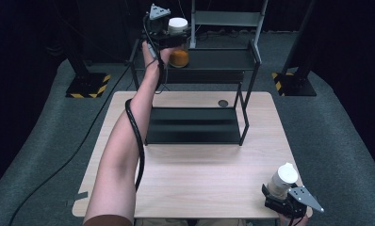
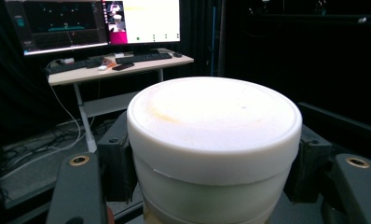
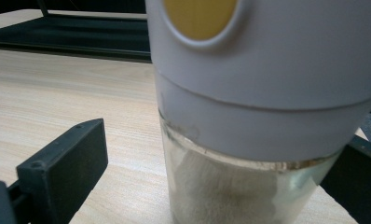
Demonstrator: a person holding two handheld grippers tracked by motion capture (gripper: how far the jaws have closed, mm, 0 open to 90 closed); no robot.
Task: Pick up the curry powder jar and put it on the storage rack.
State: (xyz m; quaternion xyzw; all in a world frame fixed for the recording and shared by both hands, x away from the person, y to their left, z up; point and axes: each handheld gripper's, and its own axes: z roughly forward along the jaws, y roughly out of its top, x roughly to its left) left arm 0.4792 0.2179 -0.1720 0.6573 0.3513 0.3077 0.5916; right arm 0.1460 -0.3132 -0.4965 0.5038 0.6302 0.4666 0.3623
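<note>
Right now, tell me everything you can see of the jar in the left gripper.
The orange-filled jar is clear-walled, glass by the look, with orange contents in its lower part and a round white cap, faintly stained yellow on top. It stands upright over the black shelf rack's upper tier, clamped between the left gripper's black jaws. Whether its base touches the tier is unclear.

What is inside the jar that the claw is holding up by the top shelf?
The jar holds orange stuff in its lower part, maybe powder or spice. A white lid covers the top, and the left claw wraps the middle, hiding how full it is.
</note>
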